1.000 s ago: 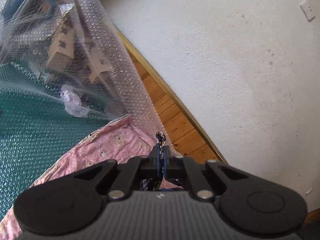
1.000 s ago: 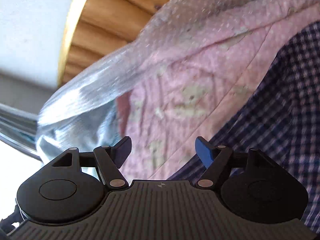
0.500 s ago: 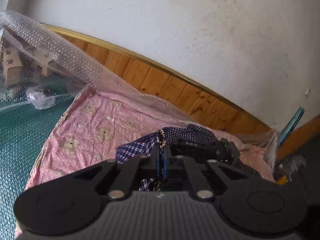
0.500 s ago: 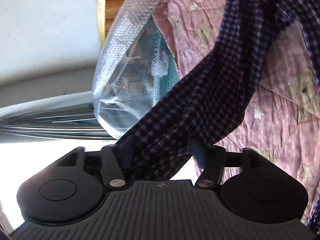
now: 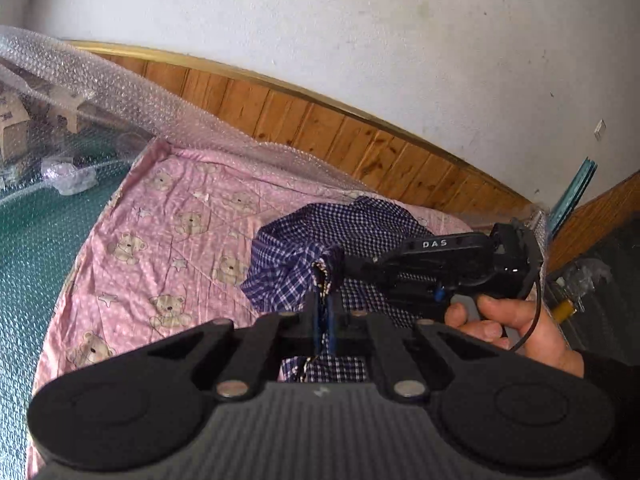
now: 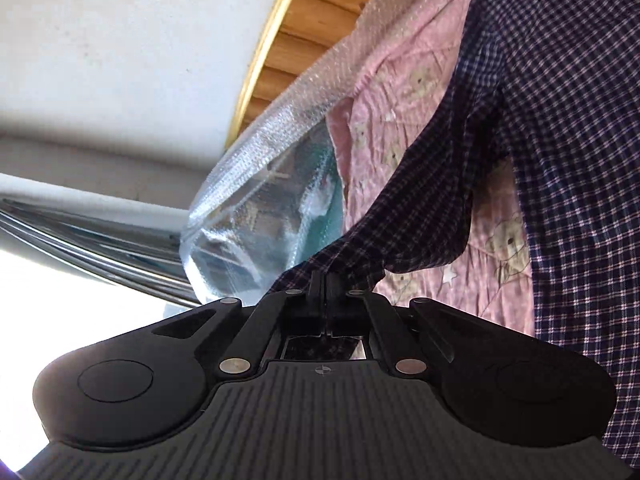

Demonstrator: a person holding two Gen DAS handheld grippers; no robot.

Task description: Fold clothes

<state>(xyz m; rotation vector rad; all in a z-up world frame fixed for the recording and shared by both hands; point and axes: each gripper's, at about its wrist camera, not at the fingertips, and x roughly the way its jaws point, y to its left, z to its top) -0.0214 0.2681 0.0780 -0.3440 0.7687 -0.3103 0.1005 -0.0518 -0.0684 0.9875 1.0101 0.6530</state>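
Left wrist view: one checked shirt [image 5: 320, 236] is seen bunched on one pink bear-print quilt [image 5: 168, 240], toward the quilt's edge nearest the wooden wall panelling [image 5: 344, 136]. The left gripper [image 5: 322, 312] is clamped on a fold of the shirt. The right gripper [image 5: 338, 266], carried by one hand [image 5: 516, 328], is pinched on shirt cloth too (the clamped fold is confirmed from the right wrist view, [image 6: 323, 280]). Bubble wrap [image 5: 132, 92] is draped along the quilt's far side, over one green mat [image 5: 32, 264].
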